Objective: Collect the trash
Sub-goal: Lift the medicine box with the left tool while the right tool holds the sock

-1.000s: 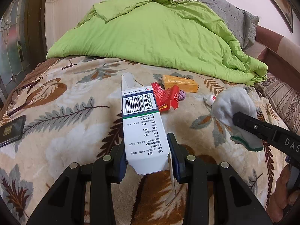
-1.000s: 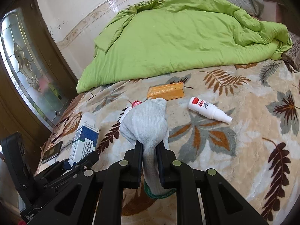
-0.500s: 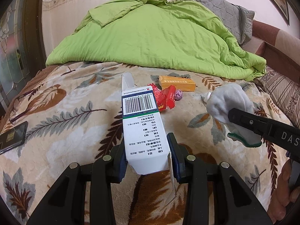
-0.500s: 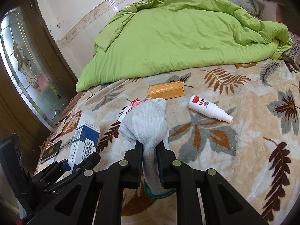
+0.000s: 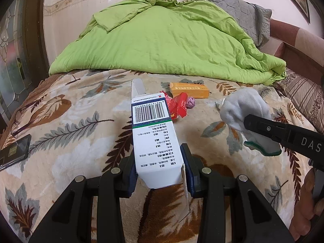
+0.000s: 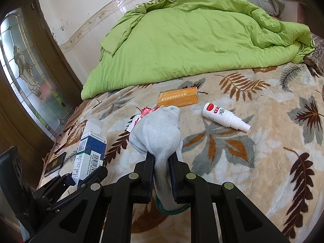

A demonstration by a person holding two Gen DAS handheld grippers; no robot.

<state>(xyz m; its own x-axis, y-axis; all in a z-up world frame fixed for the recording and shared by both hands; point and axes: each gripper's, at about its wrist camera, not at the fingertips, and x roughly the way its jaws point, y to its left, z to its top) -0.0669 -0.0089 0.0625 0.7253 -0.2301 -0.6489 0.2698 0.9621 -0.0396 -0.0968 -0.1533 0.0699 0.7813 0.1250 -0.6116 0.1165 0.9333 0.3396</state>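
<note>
My left gripper (image 5: 160, 168) is shut on a white and blue carton (image 5: 154, 133) with a barcode, held above the leaf-patterned blanket (image 5: 66, 133). The same carton (image 6: 89, 154) shows at lower left in the right wrist view. My right gripper (image 6: 161, 162) is shut on a grey-white sock (image 6: 160, 133) with a green cuff; the sock (image 5: 247, 111) also hangs at the right of the left wrist view. On the bed lie red wrappers (image 5: 178, 106), an orange box (image 5: 189, 90) and a white spray bottle (image 6: 222, 116) with a red cap.
A crumpled green quilt (image 5: 166, 40) covers the far half of the bed. A dark phone (image 5: 14, 151) lies near the bed's left edge. A grey pillow (image 5: 239, 14) and a striped pillow (image 5: 303, 99) sit at the right. A glass-panelled door (image 6: 26, 81) stands left.
The left wrist view has shifted slightly, so the quilt and bed items sit a little lower and left; carton and sock stay gripped. The right hand has not moved.
</note>
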